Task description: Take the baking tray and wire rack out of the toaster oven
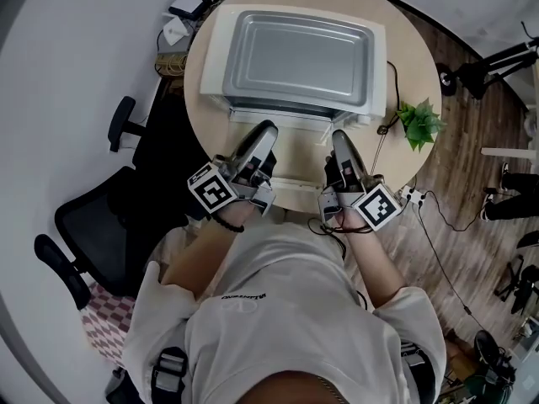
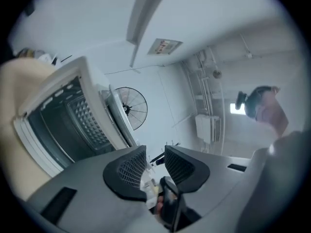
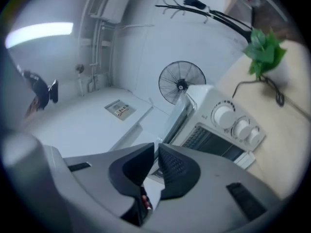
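A white toaster oven point(image 1: 295, 53) stands on the round table point(image 1: 404, 74) with its door point(image 1: 295, 181) folded down toward me. In the left gripper view the oven point(image 2: 73, 81) gapes open, and a diamond-patterned metal tray or rack point(image 2: 87, 118) shows inside; I cannot tell which. The right gripper view shows the oven's knobs point(image 3: 233, 123) and a rack point(image 3: 204, 137) in the cavity. My left gripper point(image 1: 268, 129) point(image 2: 155, 154) is open and empty, by the door's left side. My right gripper point(image 1: 339, 135) point(image 3: 156, 152) keeps a narrow gap with nothing in it, at the door's right side.
A potted plant point(image 1: 418, 123) and a cable sit on the table's right edge. Below it a power strip point(image 1: 410, 194) lies on the floor. A black office chair point(image 1: 93, 217) stands to my left. A router point(image 1: 187, 5) sits behind the oven. A standing fan point(image 3: 182, 84) is beyond.
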{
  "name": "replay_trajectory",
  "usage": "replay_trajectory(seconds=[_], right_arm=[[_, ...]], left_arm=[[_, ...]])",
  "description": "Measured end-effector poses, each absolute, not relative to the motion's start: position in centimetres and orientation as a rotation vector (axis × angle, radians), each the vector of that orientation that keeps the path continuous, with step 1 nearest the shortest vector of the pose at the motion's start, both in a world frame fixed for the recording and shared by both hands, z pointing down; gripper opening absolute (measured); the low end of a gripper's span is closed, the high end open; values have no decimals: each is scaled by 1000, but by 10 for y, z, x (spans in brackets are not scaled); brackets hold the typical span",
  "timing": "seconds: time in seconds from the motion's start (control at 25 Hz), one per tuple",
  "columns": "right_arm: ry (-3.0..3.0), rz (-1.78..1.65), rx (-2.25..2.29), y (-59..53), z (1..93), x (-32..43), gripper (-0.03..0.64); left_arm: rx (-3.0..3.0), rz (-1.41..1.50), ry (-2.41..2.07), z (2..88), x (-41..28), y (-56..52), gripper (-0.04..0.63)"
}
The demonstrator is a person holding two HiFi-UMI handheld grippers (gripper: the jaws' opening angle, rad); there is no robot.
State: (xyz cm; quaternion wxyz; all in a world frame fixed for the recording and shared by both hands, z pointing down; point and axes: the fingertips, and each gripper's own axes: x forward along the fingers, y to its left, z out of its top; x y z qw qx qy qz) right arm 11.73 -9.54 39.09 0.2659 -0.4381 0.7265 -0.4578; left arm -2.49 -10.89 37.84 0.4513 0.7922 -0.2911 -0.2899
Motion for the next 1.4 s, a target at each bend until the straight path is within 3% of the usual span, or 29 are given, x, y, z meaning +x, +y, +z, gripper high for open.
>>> replay_trajectory(seconds=[0.2, 0.52, 0.84, 1.4], right_arm=[[2257, -825, -1427, -71, 375, 146, -15], [2486, -240, -1732, -34, 344, 196, -4], [2426, 18, -1912, -9, 307, 229, -4], [2372, -18, -1892, 3, 293, 214, -5]], left_arm=[[2343, -444, -957, 373, -36, -85, 7], [2840, 22, -1447, 342, -41, -60, 3], [2829, -48, -1662, 305, -79, -50, 2], [2770, -115, -1640, 306, -118, -36, 2]])
